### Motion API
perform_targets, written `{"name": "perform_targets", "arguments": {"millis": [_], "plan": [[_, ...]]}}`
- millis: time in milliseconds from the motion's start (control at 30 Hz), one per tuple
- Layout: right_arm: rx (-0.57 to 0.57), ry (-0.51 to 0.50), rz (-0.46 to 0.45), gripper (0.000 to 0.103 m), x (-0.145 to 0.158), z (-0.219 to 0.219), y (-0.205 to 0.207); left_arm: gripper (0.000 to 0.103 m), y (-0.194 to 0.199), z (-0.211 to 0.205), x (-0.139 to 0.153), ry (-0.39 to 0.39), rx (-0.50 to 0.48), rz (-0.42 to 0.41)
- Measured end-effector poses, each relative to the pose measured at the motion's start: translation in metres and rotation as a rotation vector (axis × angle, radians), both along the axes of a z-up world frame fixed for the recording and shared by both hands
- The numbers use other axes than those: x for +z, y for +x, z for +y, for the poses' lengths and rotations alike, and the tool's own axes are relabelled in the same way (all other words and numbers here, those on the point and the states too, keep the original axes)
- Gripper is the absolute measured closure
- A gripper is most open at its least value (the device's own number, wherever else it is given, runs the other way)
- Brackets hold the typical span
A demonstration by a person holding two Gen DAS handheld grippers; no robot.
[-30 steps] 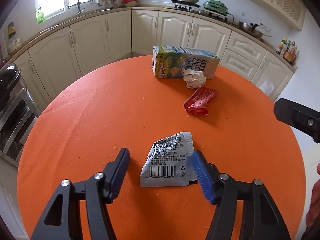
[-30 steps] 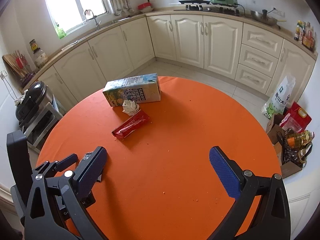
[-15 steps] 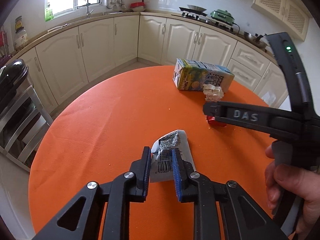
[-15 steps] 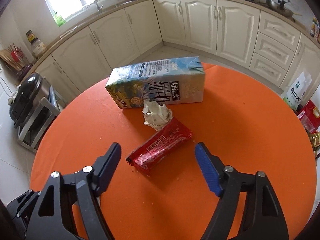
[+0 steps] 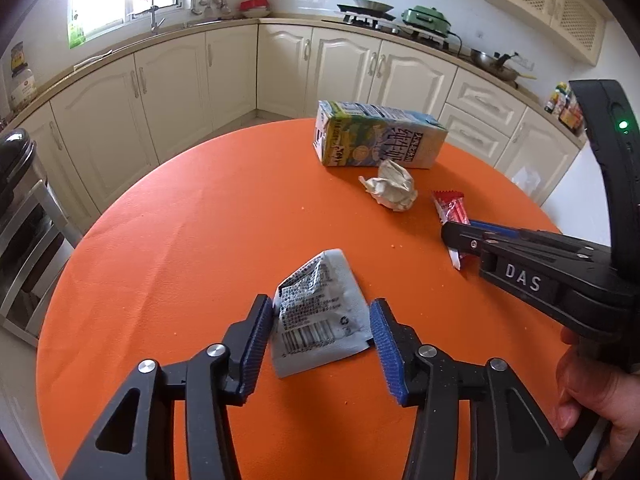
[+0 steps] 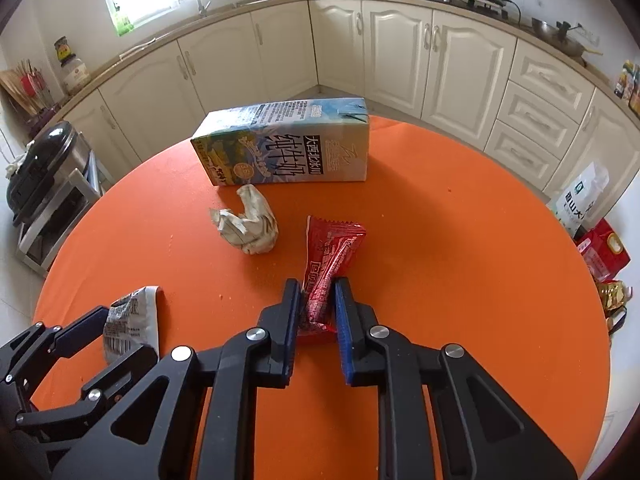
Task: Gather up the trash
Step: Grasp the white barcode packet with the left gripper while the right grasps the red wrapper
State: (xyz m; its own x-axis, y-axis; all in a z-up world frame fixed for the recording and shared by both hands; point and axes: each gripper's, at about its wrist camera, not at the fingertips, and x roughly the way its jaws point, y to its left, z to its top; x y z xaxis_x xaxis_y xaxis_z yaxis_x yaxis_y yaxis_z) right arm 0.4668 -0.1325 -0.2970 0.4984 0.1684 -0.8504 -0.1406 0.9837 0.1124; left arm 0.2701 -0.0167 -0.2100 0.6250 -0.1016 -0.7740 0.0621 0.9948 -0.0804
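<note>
On the round orange table [image 5: 192, 240] lie a grey foil wrapper [image 5: 316, 312], a red snack wrapper [image 6: 332, 256], a crumpled paper ball [image 6: 248, 226] and a milk carton [image 6: 288, 152] on its side. My left gripper [image 5: 320, 344] is open, its fingers on either side of the grey wrapper, which lies flat between them. My right gripper [image 6: 318, 312] is shut on the near end of the red wrapper. The grey wrapper also shows in the right wrist view [image 6: 132, 316], and the right gripper's closed fingers show in the left wrist view [image 5: 460, 238].
Cream kitchen cabinets [image 6: 400, 52] curve round behind the table. A metal rack with a black appliance [image 6: 40, 168] stands to the left. Bags and packets [image 6: 600, 248] sit on the floor at the right.
My left gripper, shut on the grey wrapper half a second ago, has opened around it. My right gripper has moved onto the red wrapper and closed on it.
</note>
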Motion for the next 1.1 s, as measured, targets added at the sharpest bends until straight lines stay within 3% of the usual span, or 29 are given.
{"name": "perform_targets", "arguments": {"millis": [67, 133, 267, 633, 800, 933, 1000, 1033, 1067, 1100], "plan": [[0.001, 0.012, 0.004, 0.087, 0.001, -0.006, -0.006, 0.066, 0.0, -0.007, -0.004, 0.033, -0.014, -0.017], [0.004, 0.026, 0.008, 0.088, 0.002, -0.011, -0.014, 0.075, 0.001, -0.006, -0.004, -0.042, -0.054, -0.014], [-0.006, 0.058, 0.011, 0.089, 0.004, -0.021, -0.031, 0.088, 0.002, -0.006, -0.006, -0.088, -0.084, 0.002], [-0.032, 0.119, 0.012, 0.089, 0.014, -0.051, -0.078, 0.095, -0.014, -0.038, 0.003, -0.119, -0.135, -0.006], [-0.043, 0.131, 0.004, 0.089, 0.019, -0.057, -0.089, 0.095, -0.019, -0.052, 0.009, -0.093, -0.155, -0.016], [-0.043, 0.138, 0.004, 0.089, 0.02, -0.061, -0.093, 0.086, -0.018, -0.063, 0.004, -0.025, -0.157, 0.005], [-0.043, 0.141, -0.001, 0.089, 0.022, -0.062, -0.095, 0.064, -0.015, -0.064, 0.001, -0.004, -0.148, 0.027], [-0.042, 0.142, -0.002, 0.089, 0.022, -0.062, -0.095, 0.045, -0.014, -0.065, 0.0, -0.003, -0.147, 0.027], [-0.042, 0.143, -0.003, 0.089, 0.023, -0.062, -0.095, 0.034, -0.014, -0.066, 0.0, -0.005, -0.152, 0.018], [-0.042, 0.143, -0.005, 0.089, 0.023, -0.063, -0.096, 0.033, -0.015, -0.067, 0.0, -0.001, -0.162, 0.009]]}}
